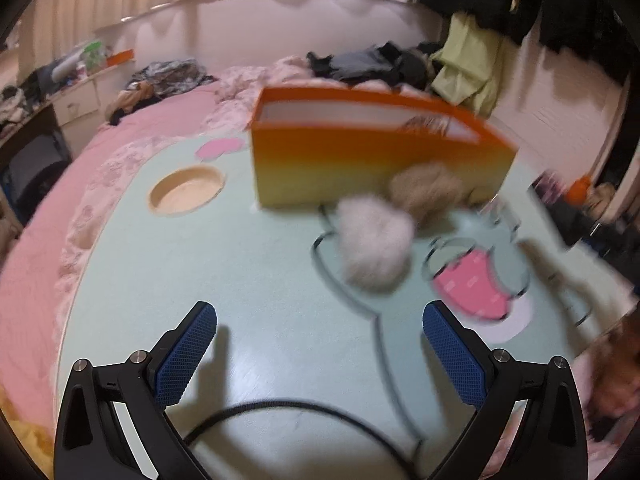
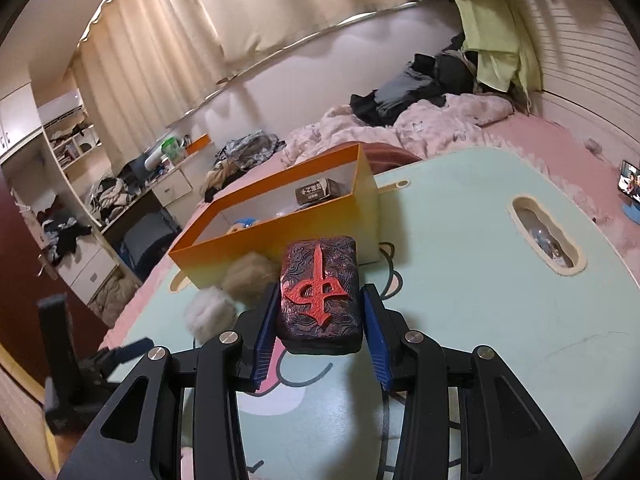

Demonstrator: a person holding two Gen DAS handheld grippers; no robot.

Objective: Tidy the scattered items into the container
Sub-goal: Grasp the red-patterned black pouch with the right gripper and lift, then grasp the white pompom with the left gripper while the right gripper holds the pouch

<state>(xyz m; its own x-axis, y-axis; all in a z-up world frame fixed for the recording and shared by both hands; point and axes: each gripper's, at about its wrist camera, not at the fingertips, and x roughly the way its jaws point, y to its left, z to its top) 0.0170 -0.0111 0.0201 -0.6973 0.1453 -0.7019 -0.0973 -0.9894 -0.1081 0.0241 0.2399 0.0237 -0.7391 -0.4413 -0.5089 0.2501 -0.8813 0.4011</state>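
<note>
Right tongs [image 2: 320, 316] are clasping a dark block with a red glyph [image 2: 319, 292] above the mint surface [image 2: 480, 300], just before the orange box [image 2: 280, 236]. Left tongs [image 1: 320, 354] are hanging released near two fluffy pompoms [image 1: 374, 252].

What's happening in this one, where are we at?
A person is tidying a pale green table with two handheld grippers. The right gripper is shut on a dark mahjong-tile block with a red character, held short of the orange box, which already holds a small carton and a blue item. The left gripper is open and empty. Two fluffy pom-poms lie on the table beside the box.
</note>
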